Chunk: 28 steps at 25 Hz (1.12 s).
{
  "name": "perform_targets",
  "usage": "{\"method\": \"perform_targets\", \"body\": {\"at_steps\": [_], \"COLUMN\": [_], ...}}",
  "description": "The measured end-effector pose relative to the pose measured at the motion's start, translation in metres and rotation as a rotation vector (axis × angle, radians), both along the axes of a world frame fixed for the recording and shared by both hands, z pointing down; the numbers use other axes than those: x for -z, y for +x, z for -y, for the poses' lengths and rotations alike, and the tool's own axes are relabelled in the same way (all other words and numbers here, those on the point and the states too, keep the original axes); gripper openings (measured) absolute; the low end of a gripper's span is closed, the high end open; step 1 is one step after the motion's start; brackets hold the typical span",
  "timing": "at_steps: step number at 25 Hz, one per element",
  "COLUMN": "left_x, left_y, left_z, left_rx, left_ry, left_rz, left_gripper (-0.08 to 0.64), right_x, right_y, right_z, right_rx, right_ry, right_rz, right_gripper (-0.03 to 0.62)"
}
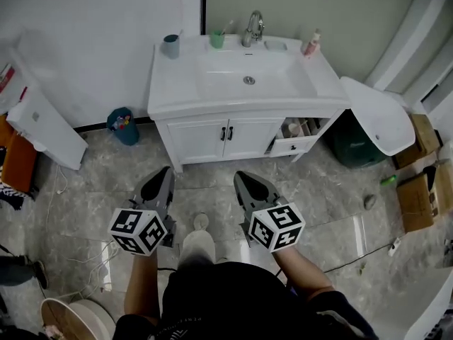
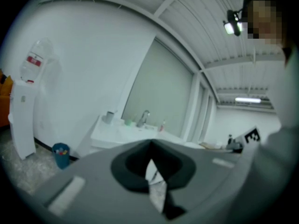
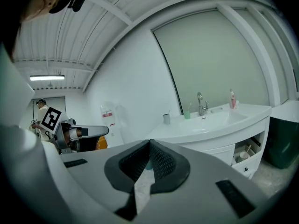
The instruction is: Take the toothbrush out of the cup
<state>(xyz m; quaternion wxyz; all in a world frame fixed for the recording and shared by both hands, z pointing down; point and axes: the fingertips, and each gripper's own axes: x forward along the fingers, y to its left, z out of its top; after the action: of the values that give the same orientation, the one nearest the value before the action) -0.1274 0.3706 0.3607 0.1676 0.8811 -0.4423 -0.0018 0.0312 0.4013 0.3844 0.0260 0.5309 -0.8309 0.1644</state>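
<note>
Right now your left tool [image 1: 163,172] is clenched with nothing between its jaws, and your right tool [image 1: 241,177] is clenched and empty too. You hold both low over the floor [image 1: 212,176], well short of the vanity.

Well ahead of both tools, across the counter [image 1: 177,83], the toothbrush [image 1: 226,27] stands tilted in the green cup [image 1: 217,40], which sits at the far edge just left of the faucet [image 1: 253,27]. From the right tool it lies ahead and slightly left. A grey cup [image 1: 170,46] stands further left, straight ahead of the left tool; don't confuse the two.

Expect the toothbrush to be light, thin and stiff, probably slick plastic, so it may twist in the pads. Take it on the bare handle above the cup's rim, not at the tip. The cup looks light as well and could tip or lift with the brush, so consider steadying its wall with your other tool and drawing the brush out along its own slant. Finer detail is too small to see from here.
</note>
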Motion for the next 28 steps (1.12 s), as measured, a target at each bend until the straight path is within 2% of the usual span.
{"method": "perform_targets", "body": {"at_steps": [5, 9, 18, 23, 28], "left_x": [0.008, 0.009, 0.015, 0.011, 0.008], "left_y": [0.000, 0.000, -0.005, -0.015, -0.019], "left_z": [0.050, 0.092, 0.176, 0.216, 0.249], "left_rx": [-0.035, -0.055, -0.090, -0.096, -0.116], "left_ry": [0.007, 0.030, 0.020, -0.001, 0.013], "left_rz": [-0.041, -0.015, 0.008, -0.002, 0.027], "left_gripper": [0.006, 0.008, 0.006, 0.006, 0.008], "right_x": [0.005, 0.009, 0.018, 0.017, 0.014], "right_y": [-0.001, -0.004, -0.013, -0.019, -0.018], "right_z": [0.046, 0.089, 0.173, 0.214, 0.249], "right_rx": [-0.034, -0.043, -0.066, -0.075, -0.097], "right_ry": [0.007, 0.016, 0.021, 0.016, 0.012], "right_rz": [-0.009, -0.016, -0.021, -0.022, -0.024], "right_gripper": [-0.002, -0.002, -0.002, -0.002, -0.002]}}
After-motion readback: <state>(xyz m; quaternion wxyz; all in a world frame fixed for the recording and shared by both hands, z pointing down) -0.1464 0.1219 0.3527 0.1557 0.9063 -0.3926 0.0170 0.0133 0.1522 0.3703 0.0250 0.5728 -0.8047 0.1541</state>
